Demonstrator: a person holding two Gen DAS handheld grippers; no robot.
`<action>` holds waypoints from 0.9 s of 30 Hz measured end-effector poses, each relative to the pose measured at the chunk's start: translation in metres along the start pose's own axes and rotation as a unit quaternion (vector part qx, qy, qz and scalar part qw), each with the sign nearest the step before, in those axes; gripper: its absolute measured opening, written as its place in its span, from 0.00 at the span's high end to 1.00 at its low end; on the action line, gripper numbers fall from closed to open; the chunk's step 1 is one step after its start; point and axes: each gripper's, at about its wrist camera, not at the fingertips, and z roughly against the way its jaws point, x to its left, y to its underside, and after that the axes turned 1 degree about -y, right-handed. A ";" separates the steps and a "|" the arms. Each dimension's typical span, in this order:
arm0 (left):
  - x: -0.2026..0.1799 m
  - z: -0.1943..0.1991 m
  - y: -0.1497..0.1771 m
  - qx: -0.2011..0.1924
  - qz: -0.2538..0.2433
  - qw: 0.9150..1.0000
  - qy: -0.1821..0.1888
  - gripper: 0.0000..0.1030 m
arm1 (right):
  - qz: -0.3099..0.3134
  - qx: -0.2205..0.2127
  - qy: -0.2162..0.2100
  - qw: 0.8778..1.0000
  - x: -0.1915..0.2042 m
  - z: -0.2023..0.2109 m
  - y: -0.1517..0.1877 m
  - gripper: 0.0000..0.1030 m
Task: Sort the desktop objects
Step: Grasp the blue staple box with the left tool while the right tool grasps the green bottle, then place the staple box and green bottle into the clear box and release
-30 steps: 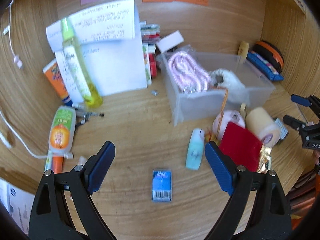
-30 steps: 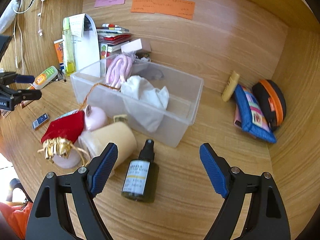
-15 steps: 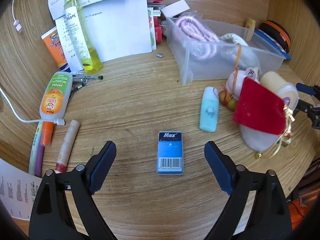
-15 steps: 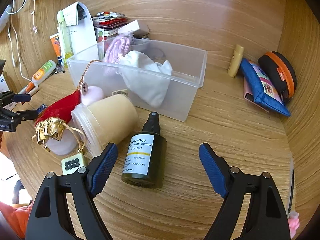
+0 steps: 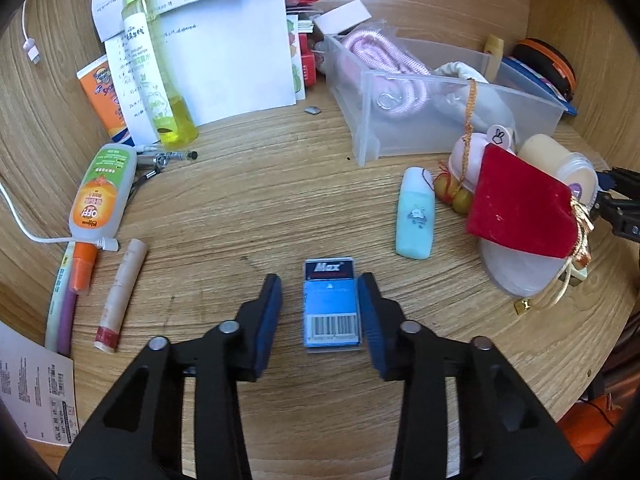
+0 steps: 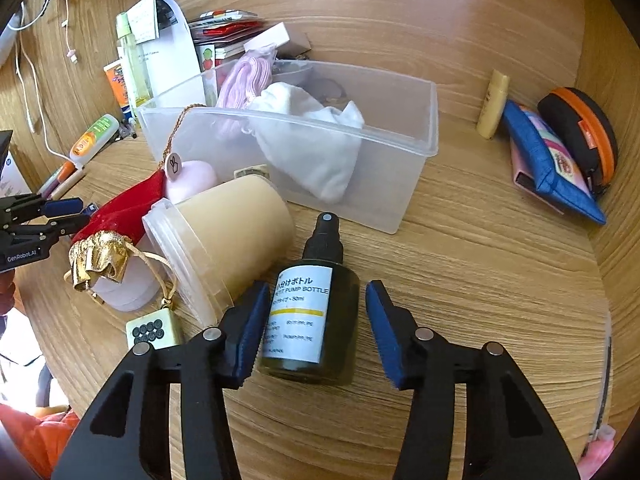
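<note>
Left gripper: the left gripper [image 5: 320, 312] is low over the wooden desk [image 5: 240, 208], its jaws apart with the small blue flat box with a barcode [image 5: 331, 307] lying between them. The right-hand blue pad looks to be touching or just beside the box edge; the left-hand pad has a clear gap. Nothing is clamped yet.

Why so: the fingers straddle the box across its narrow width, which I judge to be the line-up for a pinch on its long sides.

Right gripper: the right gripper [image 6: 312, 320] also stands apart, astride the dark round pump bottle with a white label [image 6: 310, 312], which lies on its side with its black nozzle pointing toward the clear plastic storage bin [image 6: 412, 148]. The left pad is close to the label; the right pad stands off.

Neighbour: a cream lidded tub [image 6: 224, 248] lies on its side just beside the bottle, so the left finger has little room and could nudge it.

Bin: it sits toward the back edge of the desk and already holds a pink coiled cord [image 5: 384, 64] and a white cloth pouch [image 6: 316, 136], so it is probably the place for sorted things.

Step in hand: both grips are lined up, neither made; much clutter remains, so the sorting looks far from done.

Risk: the round bottle may roll as the pads come in.
</note>
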 end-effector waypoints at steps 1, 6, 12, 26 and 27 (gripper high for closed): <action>0.000 0.000 0.000 -0.001 0.001 1.000 0.005 0.71 | -0.002 0.000 0.000 1.000 0.000 -0.001 0.000 0.58; 0.004 0.001 -0.001 -0.003 0.015 1.000 0.009 0.74 | -0.011 -0.002 -0.008 1.000 -0.002 -0.001 0.001 0.62; 0.011 0.008 -0.006 -0.016 0.038 0.999 0.004 0.74 | -0.017 -0.019 -0.005 1.000 -0.006 0.009 0.002 0.62; -0.001 0.049 -0.055 -0.102 0.039 0.994 0.025 0.74 | -0.024 -0.084 0.021 0.996 -0.021 0.048 -0.017 0.62; -0.003 0.050 -0.060 -0.107 0.038 0.993 0.030 0.74 | -0.025 -0.087 0.022 0.996 -0.022 0.050 -0.019 0.62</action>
